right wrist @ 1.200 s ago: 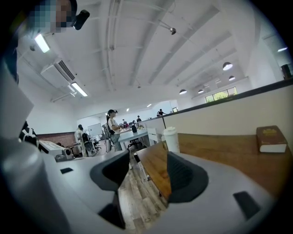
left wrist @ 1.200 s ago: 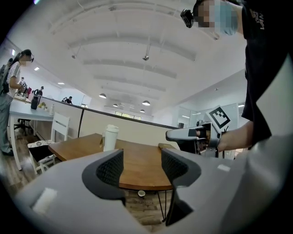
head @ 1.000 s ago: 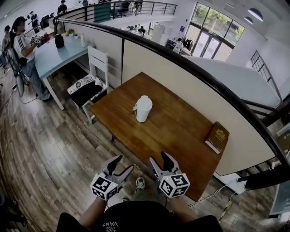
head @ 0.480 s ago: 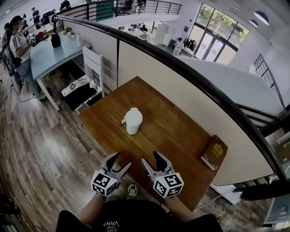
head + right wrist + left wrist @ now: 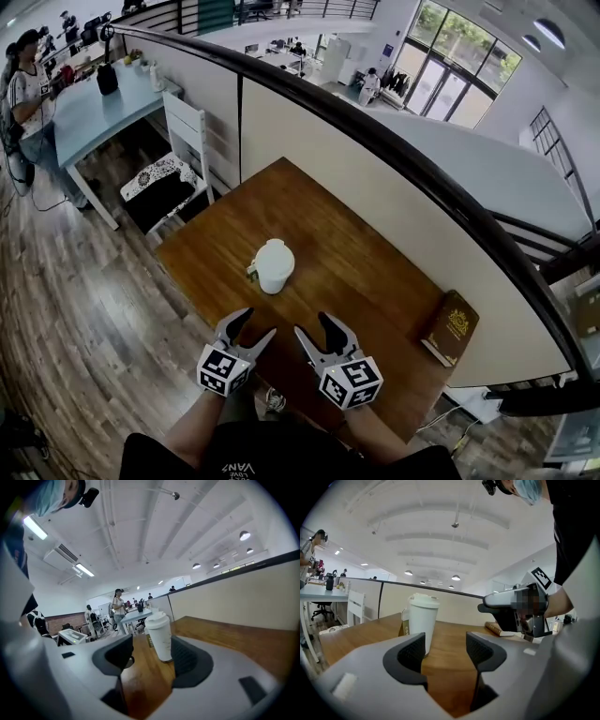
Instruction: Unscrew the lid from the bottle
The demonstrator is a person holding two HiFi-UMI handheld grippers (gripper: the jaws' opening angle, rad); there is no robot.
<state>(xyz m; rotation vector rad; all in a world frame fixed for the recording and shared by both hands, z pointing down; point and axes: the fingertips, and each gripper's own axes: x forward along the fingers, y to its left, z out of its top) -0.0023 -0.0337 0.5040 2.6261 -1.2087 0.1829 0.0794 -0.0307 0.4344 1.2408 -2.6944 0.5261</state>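
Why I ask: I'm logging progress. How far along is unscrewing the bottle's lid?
Done: nothing; the lid sits on the bottle, upright on the table. In hand: the left hand-held gripper and right hand-held gripper are open, empty, short of the bottle. Left: grip bottle and lid, twist, lift off.

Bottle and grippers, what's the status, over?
Both open, empty: left gripper, right gripper. White bottle upright on table, lid on. Nothing in the way.

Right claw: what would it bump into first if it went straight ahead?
Probably the white bottle, standing on the table just ahead of the open right claw; nothing shows between them.
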